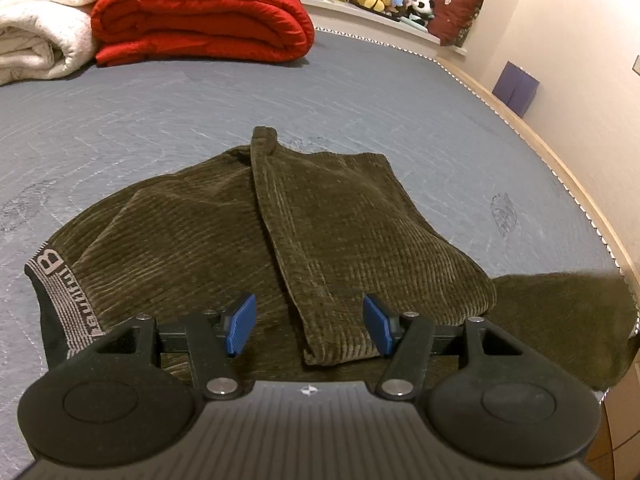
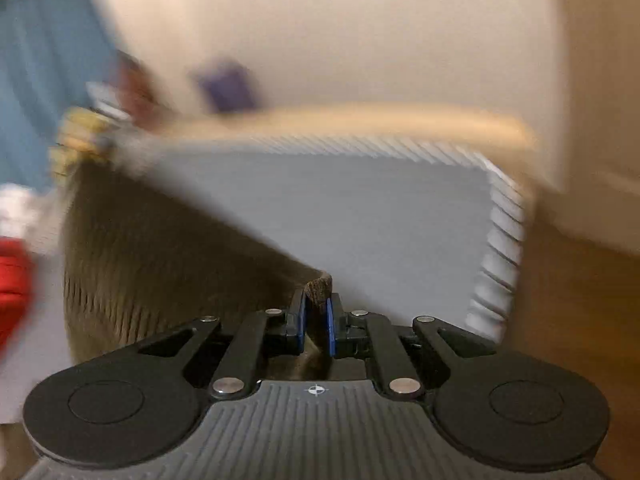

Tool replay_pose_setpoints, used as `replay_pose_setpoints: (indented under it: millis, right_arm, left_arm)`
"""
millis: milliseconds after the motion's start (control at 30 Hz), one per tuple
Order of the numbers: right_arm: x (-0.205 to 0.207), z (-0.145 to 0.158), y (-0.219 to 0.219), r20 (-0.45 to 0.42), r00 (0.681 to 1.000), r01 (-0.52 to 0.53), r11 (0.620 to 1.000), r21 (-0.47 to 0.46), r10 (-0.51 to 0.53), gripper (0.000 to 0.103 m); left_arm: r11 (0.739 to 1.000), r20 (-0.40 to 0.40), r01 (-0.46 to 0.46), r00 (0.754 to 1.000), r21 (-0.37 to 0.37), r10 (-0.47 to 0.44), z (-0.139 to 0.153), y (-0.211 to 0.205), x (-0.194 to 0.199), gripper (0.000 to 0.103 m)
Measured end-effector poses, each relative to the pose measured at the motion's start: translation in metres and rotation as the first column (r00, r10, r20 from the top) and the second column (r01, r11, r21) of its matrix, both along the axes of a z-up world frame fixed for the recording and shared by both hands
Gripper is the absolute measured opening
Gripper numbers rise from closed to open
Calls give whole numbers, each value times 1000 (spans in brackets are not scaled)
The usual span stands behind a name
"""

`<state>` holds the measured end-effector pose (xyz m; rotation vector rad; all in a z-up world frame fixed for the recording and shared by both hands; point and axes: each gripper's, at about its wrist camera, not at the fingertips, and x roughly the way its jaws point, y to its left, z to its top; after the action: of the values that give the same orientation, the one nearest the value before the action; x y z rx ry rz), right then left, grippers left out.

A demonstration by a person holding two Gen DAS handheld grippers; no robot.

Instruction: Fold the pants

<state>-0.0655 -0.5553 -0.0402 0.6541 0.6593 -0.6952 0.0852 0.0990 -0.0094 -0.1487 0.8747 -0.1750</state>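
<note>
1. The olive corduroy pants (image 1: 224,240) lie on the grey bedcover (image 1: 360,100), spread below the left gripper (image 1: 310,326), which hangs over them tilted down with its jaws standing wide — nothing is between the blue pads (image 1: 240,324)
2. Landmark for the rest: the pants' black waistband (image 1: 60,292) with pale lettering, which sits at the near left edge of the left wrist view
3. From that waistband the cloth runs to the right across the cover, so the long axis lies roughly side to side in that view; the far end goes off toward the bed's right edge
4. One leg (image 1: 332,240) is folded back over the rest, lying right of the waistband; its narrow strip runs away from the camera, ending in a small rolled tip
5. A red quilt (image 1: 200,12) and a white blanket (image 1: 36,20) are stacked well beyond the waistband, at the far side of the bed
6. The right gripper (image 2: 316,320) is closed narrow on a fold of the pants (image 2: 160,264) — a tuft of the corduroy stands up between its pads
7. The right wrist view is blurred; from the pinched tuft the cloth stretches away to the left over the cover
</note>
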Motion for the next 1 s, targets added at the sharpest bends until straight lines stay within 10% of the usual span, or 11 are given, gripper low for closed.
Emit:
replay_pose_setpoints:
  millis: [133, 433, 633, 767, 1000]
  right_arm:
    - [-5, -33, -26, -94, 994, 54, 998, 14, -52, 10]
    - [-22, 3, -25, 65, 989, 144, 979, -146, -135, 13]
    - [15, 4, -6, 238, 964, -99, 990, -99, 121, 29]
    - [68, -4, 14, 208, 941, -253, 963, -96, 268, 34]
    - [133, -40, 18, 46, 982, -182, 983, -7, 182, 53]
  left_arm:
    - [1000, -3, -4, 1000, -3, 4, -1, -5, 1, 68]
    - [1000, -10, 2, 1000, 14, -2, -7, -12, 4, 70]
    - [1000, -10, -2, 1000, 27, 2, -10, -9, 7, 70]
    - [999, -5, -8, 1000, 45, 9, -11, -5, 7, 70]
    - [999, 2, -22, 1000, 44, 22, -10, 11, 4, 71]
